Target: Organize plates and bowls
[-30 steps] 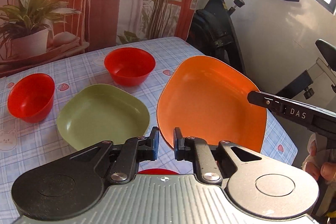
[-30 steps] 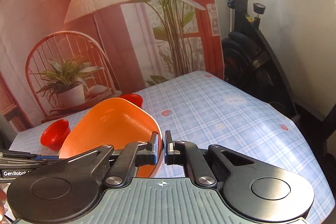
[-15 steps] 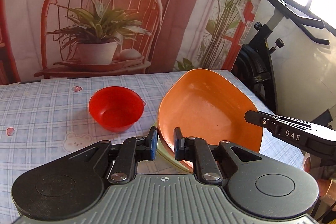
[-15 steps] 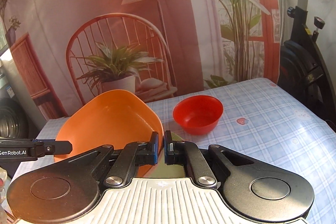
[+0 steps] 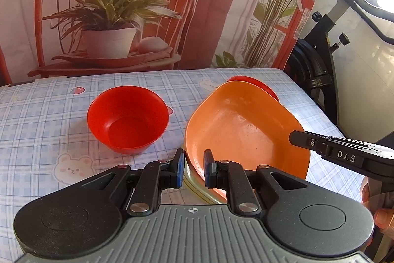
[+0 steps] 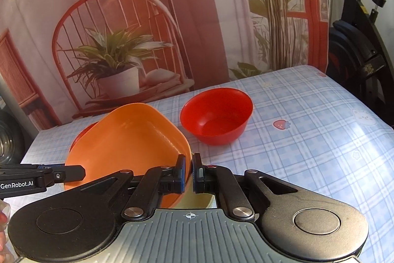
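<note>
My right gripper [image 6: 191,171] is shut on the rim of the orange plate [image 6: 128,139] and holds it tilted. The plate [image 5: 243,127] also fills the right of the left wrist view, with the right gripper's finger [image 5: 320,144] on its rim. A sliver of the green plate [image 5: 197,191] shows under it, just ahead of my left gripper [image 5: 193,170], whose jaws stand a little apart and hold nothing. One red bowl [image 5: 128,118] sits left of the orange plate. Another red bowl [image 5: 256,85] peeks out behind it.
The table has a blue checked cloth [image 5: 49,139]. A printed backdrop [image 5: 123,4] hangs behind the far edge. An exercise bike [image 5: 320,65] stands off the table's right side. In the right wrist view the red bowl [image 6: 216,115] is right of the plate.
Both grippers have swung left across the table. The orange plate has moved with the right gripper over the green plate, which is now almost hidden.
</note>
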Demonstrator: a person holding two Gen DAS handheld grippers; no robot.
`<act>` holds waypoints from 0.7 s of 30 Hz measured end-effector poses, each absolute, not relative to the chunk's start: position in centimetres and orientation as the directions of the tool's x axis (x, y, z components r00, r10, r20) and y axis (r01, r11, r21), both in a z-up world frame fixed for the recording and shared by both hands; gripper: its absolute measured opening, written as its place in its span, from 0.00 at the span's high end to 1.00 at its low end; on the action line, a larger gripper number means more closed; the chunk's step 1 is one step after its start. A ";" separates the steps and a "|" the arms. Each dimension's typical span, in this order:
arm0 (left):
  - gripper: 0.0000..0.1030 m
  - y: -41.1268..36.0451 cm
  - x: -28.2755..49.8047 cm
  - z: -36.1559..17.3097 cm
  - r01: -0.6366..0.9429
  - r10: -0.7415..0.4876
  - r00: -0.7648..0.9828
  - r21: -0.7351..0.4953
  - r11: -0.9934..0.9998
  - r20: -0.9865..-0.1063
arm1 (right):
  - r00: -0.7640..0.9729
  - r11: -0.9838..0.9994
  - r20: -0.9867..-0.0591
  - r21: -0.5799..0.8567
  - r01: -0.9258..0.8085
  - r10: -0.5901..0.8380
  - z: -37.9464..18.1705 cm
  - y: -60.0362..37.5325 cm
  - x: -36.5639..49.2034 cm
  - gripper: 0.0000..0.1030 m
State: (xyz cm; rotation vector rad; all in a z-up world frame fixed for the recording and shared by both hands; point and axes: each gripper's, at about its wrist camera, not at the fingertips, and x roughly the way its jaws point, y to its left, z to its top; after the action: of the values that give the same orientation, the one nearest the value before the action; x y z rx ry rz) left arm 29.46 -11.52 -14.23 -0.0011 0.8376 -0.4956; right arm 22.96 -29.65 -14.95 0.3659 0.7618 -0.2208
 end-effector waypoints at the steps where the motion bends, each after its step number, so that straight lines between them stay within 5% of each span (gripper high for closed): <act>1: 0.85 -11.8 29.7 -14.4 0.424 -0.424 0.557 -0.194 0.885 -0.714 | 0.698 0.915 -0.713 0.234 0.329 -0.068 -15.4 -30.0 23.2 0.95; 21: 0.85 -14.3 31.2 -17.3 0.452 -0.355 0.533 -0.096 0.887 -0.768 | 0.660 0.905 -0.750 0.250 0.343 -0.043 -19.6 -31.1 24.0 0.95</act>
State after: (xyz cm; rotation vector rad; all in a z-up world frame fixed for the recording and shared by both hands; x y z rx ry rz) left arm 31.19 -14.26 -17.26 0.1193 0.8865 -0.4819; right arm 23.99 -31.09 -19.59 0.3915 0.8254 -0.2251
